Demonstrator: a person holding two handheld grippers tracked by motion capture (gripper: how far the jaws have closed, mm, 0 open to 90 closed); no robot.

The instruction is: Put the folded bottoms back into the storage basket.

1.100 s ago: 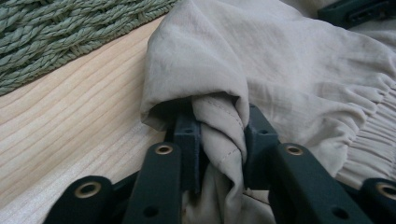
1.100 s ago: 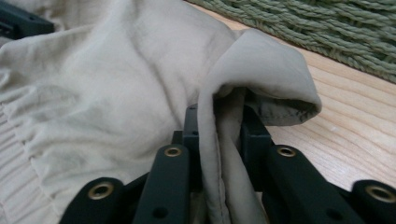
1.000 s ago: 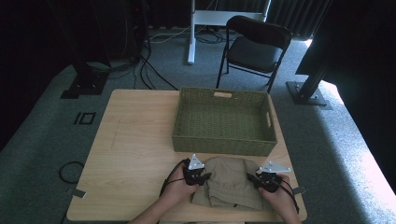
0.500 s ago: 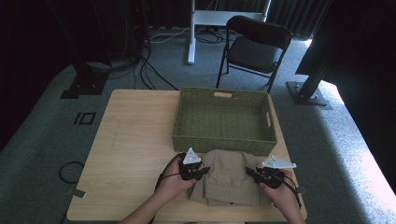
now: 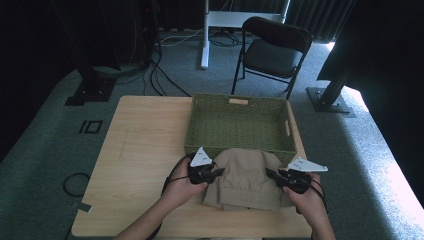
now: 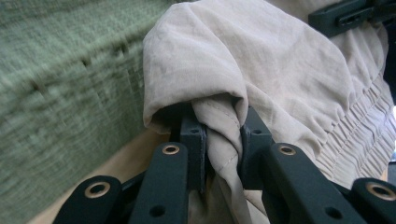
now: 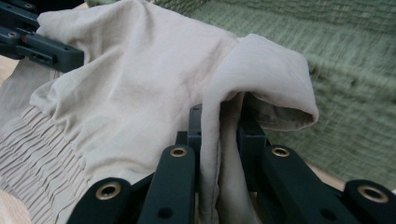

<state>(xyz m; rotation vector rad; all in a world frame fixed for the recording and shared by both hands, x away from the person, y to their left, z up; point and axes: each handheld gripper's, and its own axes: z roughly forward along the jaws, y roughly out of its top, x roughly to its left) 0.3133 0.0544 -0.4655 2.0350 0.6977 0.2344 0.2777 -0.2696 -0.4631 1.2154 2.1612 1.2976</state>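
Beige garment (image 5: 247,177), folded, with a gathered elastic band, lies on the near half of the wooden table (image 5: 140,150); its far edge is against the near wall of the basket. We see it clamped on both sides.

Nearest to us in the high view: two forearms enter from the bottom edge, each hand wrapped around a gripper. Left gripper (image 5: 214,173) at the garment's left edge, grey three-cornered plate on top, cable looping off toward the table's near left. Right gripper (image 5: 272,175) at the garment's right edge, likewise plated.

Left gripper view: jaws pinched on a bunched fold of the cloth (image 6: 224,126), fabric squeezed into a ridge between them and draping over the tips. Green weave stands just behind on the left.

Right gripper view: jaws pinched on another fold (image 7: 219,135), cloth doming over the tips; the elastic band shows at lower left, the other gripper at upper left.

Farther on: green woven basket (image 5: 240,102), rectangular, handle slots in its walls, on the table's far right half.

Beyond the table: black folding chair (image 5: 272,50) on grey carpet, with cables across the floor (image 5: 165,75).
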